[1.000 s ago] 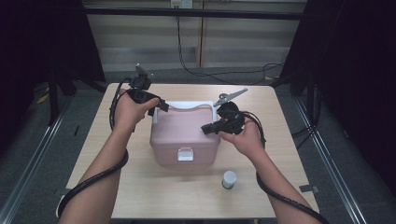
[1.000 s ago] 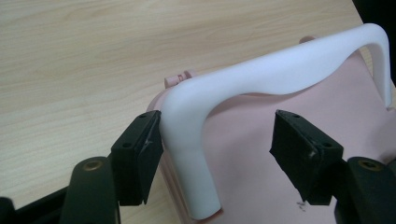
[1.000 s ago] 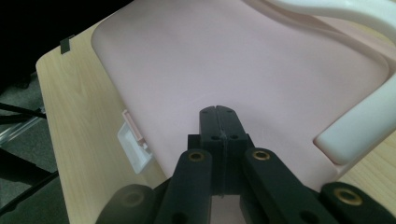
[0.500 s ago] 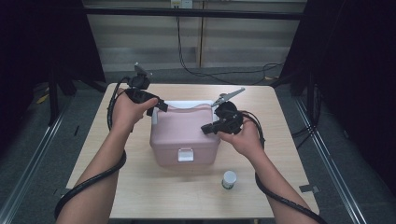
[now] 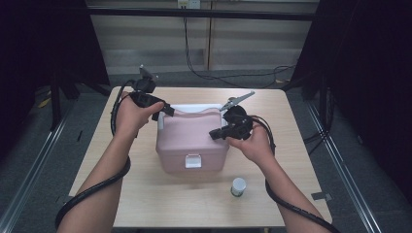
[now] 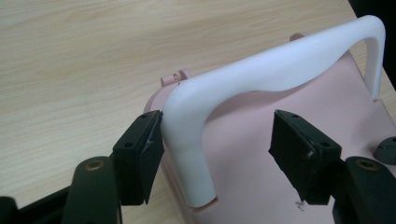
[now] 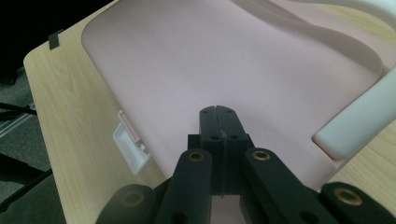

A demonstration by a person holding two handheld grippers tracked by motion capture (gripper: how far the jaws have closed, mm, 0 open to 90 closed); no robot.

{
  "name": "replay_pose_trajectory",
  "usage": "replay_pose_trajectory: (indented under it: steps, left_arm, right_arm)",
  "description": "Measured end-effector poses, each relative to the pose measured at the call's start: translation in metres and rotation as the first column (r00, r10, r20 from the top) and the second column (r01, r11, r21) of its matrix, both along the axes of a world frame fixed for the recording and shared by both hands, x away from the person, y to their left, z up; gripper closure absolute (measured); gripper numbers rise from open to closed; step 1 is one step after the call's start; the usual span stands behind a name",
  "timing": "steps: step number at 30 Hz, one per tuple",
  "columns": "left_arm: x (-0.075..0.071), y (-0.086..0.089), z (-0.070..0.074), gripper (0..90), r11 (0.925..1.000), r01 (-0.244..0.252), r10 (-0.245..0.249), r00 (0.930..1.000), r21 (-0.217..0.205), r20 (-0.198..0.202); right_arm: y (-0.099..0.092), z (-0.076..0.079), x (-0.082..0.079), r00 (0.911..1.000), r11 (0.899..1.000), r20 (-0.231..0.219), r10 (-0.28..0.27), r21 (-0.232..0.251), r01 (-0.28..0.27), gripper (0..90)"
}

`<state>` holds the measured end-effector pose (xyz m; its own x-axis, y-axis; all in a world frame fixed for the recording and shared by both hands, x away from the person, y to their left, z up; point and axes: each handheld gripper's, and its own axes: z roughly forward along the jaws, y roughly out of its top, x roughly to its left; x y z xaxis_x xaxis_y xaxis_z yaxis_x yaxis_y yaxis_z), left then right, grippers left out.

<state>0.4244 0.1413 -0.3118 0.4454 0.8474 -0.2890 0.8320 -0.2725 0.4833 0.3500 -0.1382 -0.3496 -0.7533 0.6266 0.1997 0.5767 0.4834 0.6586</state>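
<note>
A pink box (image 5: 192, 136) with a white carry handle (image 5: 187, 107) stands mid-table, its white latch (image 5: 193, 160) facing the person. My left gripper (image 5: 167, 110) is at the box's back left corner. In the left gripper view it (image 6: 219, 149) is open around the handle's (image 6: 261, 74) end: the left pad (image 6: 140, 154) touches the handle and the right pad is well apart over the lid (image 6: 252, 172). My right gripper (image 5: 214, 133) is at the box's right side. In the right gripper view it (image 7: 218, 116) is shut on nothing, tips just above the pink lid (image 7: 210, 60).
A small bottle with a white cap (image 5: 238, 186) stands on the wooden table (image 5: 145, 204) in front of the box, to its right. Cables trail from both grippers along the forearms. Dark floor surrounds the table.
</note>
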Motion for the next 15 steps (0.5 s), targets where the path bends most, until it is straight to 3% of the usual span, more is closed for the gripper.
replay_pose_trajectory:
  steps: [8,15]
  left_arm:
    - [-0.0026,0.0006,0.0019,34.6,0.9999,0.011,-0.011,0.9999,0.012,0.003]
    - [-0.0062,0.0040,0.0061,35.2,0.9998,0.015,-0.014,0.9999,-0.012,0.003]
  right_arm:
    - [0.0002,-0.0003,-0.0005,1.0000,1.000,-0.003,-0.008,0.006,0.008,90.0]
    - [0.0024,0.0009,-0.0010,0.9999,1.000,0.001,-0.011,-0.012,0.011,90.0]
